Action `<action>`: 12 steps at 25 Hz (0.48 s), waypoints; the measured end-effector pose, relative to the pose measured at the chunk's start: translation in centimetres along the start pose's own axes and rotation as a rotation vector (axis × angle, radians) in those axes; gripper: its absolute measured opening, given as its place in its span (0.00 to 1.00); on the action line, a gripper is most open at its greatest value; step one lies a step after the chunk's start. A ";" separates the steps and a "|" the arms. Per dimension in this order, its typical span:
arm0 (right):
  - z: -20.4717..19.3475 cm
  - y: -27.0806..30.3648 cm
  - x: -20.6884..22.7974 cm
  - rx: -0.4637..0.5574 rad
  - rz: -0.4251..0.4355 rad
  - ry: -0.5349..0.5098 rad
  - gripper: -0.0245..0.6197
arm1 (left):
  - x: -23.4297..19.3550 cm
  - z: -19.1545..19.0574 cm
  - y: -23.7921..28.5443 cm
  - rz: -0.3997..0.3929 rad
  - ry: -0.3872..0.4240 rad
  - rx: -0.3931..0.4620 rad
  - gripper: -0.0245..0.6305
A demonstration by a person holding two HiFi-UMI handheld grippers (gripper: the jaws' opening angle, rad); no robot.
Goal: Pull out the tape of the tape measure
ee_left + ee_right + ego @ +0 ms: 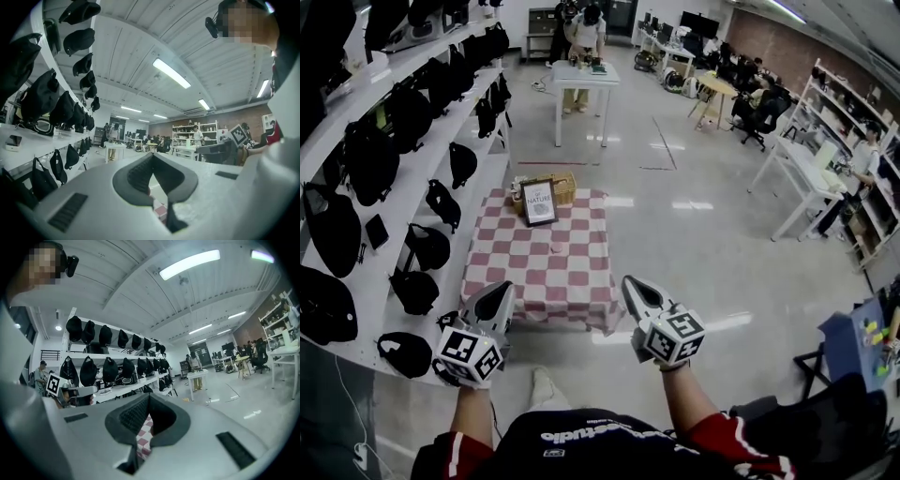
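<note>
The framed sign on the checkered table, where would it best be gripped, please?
Probably its top rail, from above on the near side: the framed sign stands upright with the wicker basket close behind, leaving only front and top free.

The left gripper point(501, 287) hides the checkered table's point(534, 274) near corner; 1 tiny tabletop object point(554, 249) is unidentifiable.

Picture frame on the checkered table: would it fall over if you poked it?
Probably, yes. The picture frame stands on its narrow bottom edge, so a poke near the top may tip it. The basket just behind might catch it. It looks stiff and flat, so it won't roll.
</note>
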State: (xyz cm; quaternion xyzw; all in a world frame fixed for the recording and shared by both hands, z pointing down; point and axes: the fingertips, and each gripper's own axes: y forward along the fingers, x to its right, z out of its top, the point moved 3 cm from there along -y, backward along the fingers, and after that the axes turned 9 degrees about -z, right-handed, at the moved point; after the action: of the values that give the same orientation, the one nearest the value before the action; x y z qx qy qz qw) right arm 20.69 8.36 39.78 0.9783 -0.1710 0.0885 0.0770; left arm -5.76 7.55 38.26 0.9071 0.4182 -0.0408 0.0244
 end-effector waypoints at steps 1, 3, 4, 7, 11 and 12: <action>0.2 0.6 -0.1 0.002 -0.006 -0.008 0.04 | -0.8 -0.1 0.2 -0.002 -0.007 0.002 0.04; 0.6 2.1 -0.2 0.007 -0.028 -0.019 0.04 | -2.7 -0.3 0.9 -0.008 -0.018 0.005 0.04; 0.8 2.9 -0.1 0.011 -0.044 -0.022 0.04 | -3.7 -0.3 1.3 -0.014 -0.020 0.007 0.04; 1.4 5.1 0.3 0.029 -0.086 -0.029 0.04 | -6.5 -0.3 2.8 -0.042 -0.023 0.012 0.04; 2.0 8.8 0.6 0.049 -0.112 -0.028 0.04 | -9.7 -0.1 4.9 -0.081 -0.011 0.014 0.04; 2.0 9.7 0.5 0.051 -0.117 -0.032 0.04 | -10.5 -0.1 5.3 -0.085 -0.007 0.013 0.04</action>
State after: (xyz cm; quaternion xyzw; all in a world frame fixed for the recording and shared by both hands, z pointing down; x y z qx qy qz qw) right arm 18.06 -1.22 39.11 0.9895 -0.1125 0.0723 0.0546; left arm -8.51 -3.87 39.44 0.8886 0.4558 -0.0479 0.0181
